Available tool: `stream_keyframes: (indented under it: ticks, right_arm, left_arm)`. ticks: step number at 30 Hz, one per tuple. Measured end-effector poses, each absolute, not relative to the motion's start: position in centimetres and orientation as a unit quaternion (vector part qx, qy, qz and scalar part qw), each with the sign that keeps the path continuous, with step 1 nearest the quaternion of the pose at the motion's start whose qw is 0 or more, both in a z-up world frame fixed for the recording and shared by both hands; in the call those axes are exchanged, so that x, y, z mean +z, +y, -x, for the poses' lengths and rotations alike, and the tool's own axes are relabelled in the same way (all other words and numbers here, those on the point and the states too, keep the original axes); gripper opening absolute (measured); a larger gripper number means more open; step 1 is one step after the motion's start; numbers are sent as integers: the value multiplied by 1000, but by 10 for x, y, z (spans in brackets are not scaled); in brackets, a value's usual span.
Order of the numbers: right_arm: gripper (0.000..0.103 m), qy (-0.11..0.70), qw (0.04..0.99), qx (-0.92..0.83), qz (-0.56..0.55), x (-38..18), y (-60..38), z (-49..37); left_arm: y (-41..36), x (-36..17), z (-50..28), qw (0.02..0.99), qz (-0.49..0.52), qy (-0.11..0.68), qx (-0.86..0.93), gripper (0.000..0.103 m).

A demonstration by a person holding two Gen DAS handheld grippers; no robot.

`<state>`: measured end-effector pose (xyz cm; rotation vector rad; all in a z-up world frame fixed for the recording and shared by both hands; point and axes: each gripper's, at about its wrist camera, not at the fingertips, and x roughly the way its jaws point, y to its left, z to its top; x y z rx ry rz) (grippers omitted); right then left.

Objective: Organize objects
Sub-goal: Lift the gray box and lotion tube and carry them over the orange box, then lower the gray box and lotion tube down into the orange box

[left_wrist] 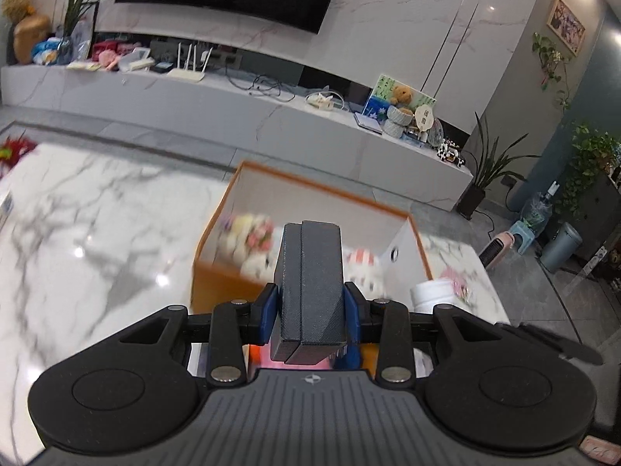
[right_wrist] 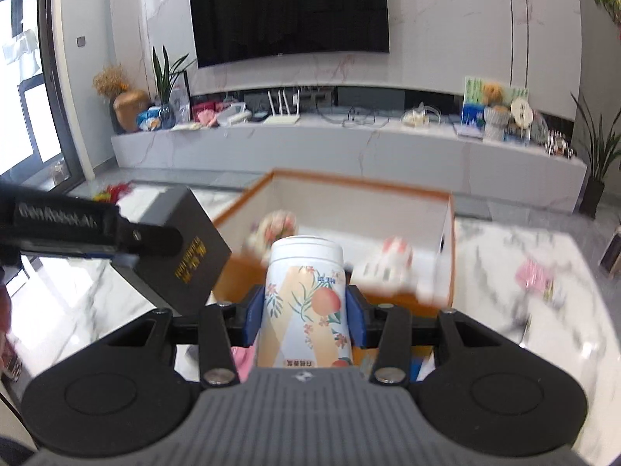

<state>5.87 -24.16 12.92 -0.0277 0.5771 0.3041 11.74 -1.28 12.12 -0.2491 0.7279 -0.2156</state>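
Note:
My left gripper is shut on a dark grey textured box, held upright between the blue pads above the marble table. In the right wrist view that same black box with gold lettering hangs at the left, clamped by the left gripper. My right gripper is shut on a white can printed with peaches and flowers. Ahead of both stands an open orange-rimmed box with white inner walls. Soft toys lie inside it, blurred.
The white marble table spreads to both sides. A pink packet lies on it at the right. A white can top shows to the right of the box. A TV console with clutter runs along the far wall.

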Motion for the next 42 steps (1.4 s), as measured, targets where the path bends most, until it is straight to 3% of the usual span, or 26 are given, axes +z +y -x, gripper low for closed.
stream_keyframes:
  ticks: [8,19,42]
  right_arm:
    - [47,307,941,140,10,147,-252,-150]
    - [47,377,916,128,34,96,-244,-249]
    - [47,445,885,128,48,33,-231,-303]
  left_arm:
    - [-45,129,-201,922,71,367,-95,41]
    - [-72,78,-281,895,35,437,-82,41]
    - [-84,16,-326,858,7,508,-72,38]
